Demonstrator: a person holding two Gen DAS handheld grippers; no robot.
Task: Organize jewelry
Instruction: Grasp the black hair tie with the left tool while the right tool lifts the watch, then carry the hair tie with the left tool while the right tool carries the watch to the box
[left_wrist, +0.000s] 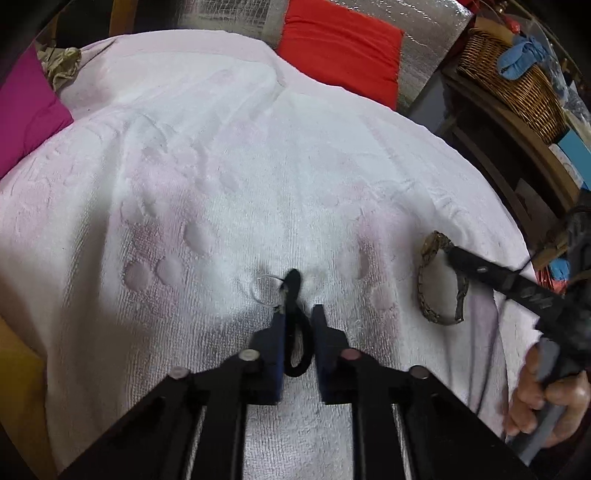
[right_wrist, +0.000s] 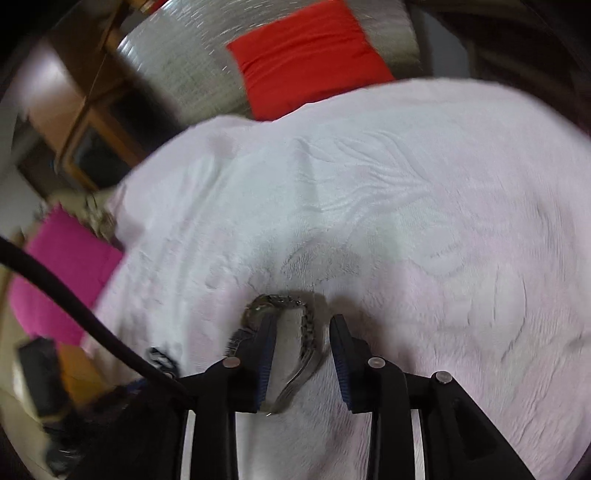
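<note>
We take the white towel (left_wrist: 229, 155) that covers the work surface as our landmark. Near its front edge, in the left wrist view, our left gripper (left_wrist: 298, 314) points down at the cloth with a visible gap between its blue-padded fingers (left_wrist: 277, 332). In that gap lies a black loop (left_wrist: 295, 332), perhaps a hair tie or cord, running up past the tips; it sits against the left pad, but we cannot tell whether the pads press on it. A thin clear ring (left_wrist: 264, 291) lies on the towel just beyond and to the left of the tips, touching the loop's far end. Toward the towel's right edge in the same view, a patterned bangle (left_wrist: 439, 280) stands on its rim, and one finger of our right gripper (left_wrist: 480, 269) reaches through it, with the person's hand (left_wrist: 546, 402) gripping the handle at the towel's corner. In the blurred right wrist view, the right gripper (right_wrist: 303, 321) has its jaws partly open; the bangle (right_wrist: 306, 332) rests on the towel (right_wrist: 443, 221) with one side of its band between the fingers and the rest curling around the left finger, the right pad clear of it. Beyond the towel's far edge lies a red cushion (left_wrist: 343, 48), and off its left side a magenta one (left_wrist: 26, 107).
</note>
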